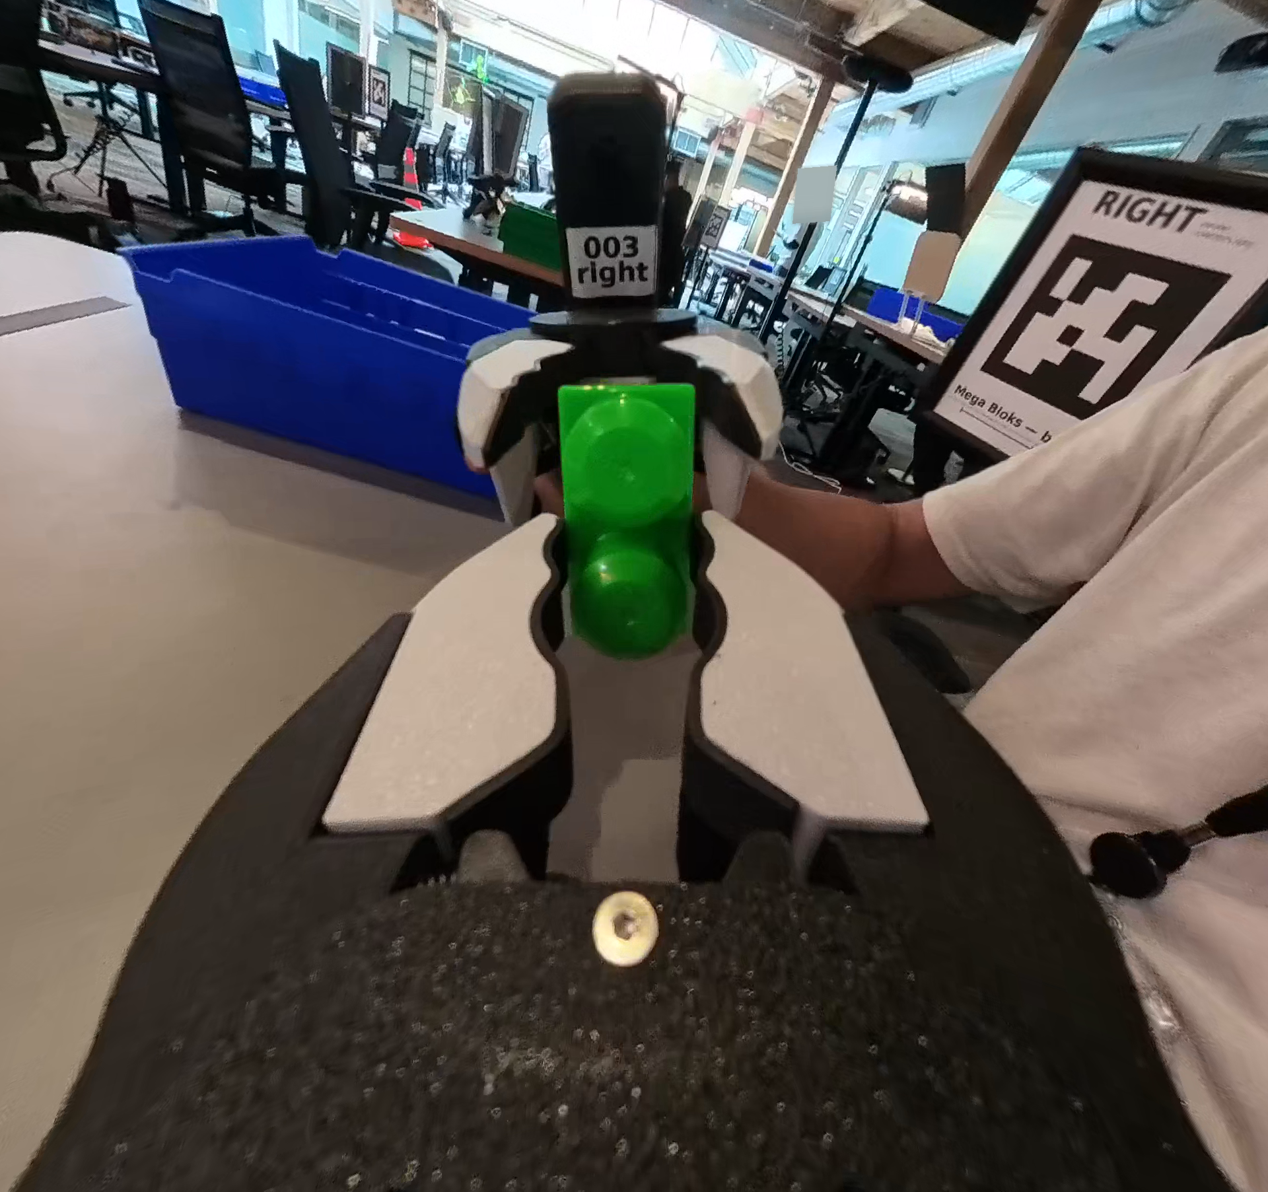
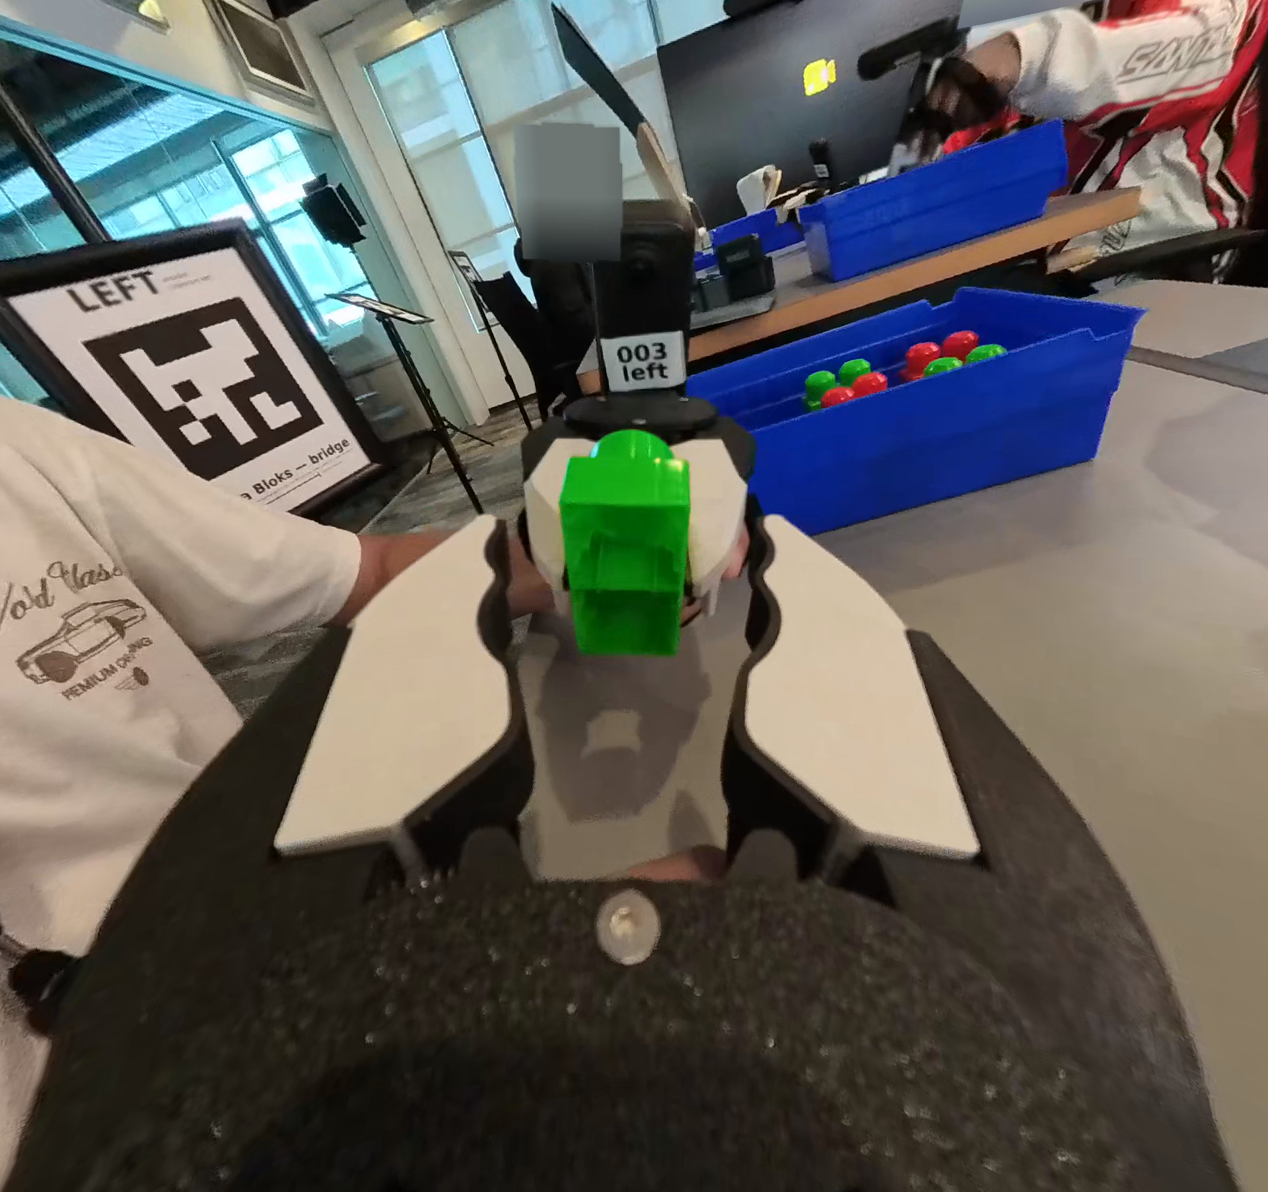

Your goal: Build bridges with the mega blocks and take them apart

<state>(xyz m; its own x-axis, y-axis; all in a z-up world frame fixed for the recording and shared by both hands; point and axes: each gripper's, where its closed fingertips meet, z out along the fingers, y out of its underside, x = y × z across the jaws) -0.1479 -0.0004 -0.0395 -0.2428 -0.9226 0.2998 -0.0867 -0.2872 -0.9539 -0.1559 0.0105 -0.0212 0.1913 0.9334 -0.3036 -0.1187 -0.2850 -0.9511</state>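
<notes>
Green two-stud mega block held off table, studs facing left camera; red, green blocks in blue bin.

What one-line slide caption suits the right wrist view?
Left gripper holds a green block up between the right gripper's open fingers, near a blue bin of blocks.

Bright window daylight — soft shadows, fisheye-warped edges, slight background blur.

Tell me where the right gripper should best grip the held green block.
On the green block, probably the flat side walls at its free end, approached head-on, opposite the left gripper pinching the other end; its studded face is rounded.
</notes>
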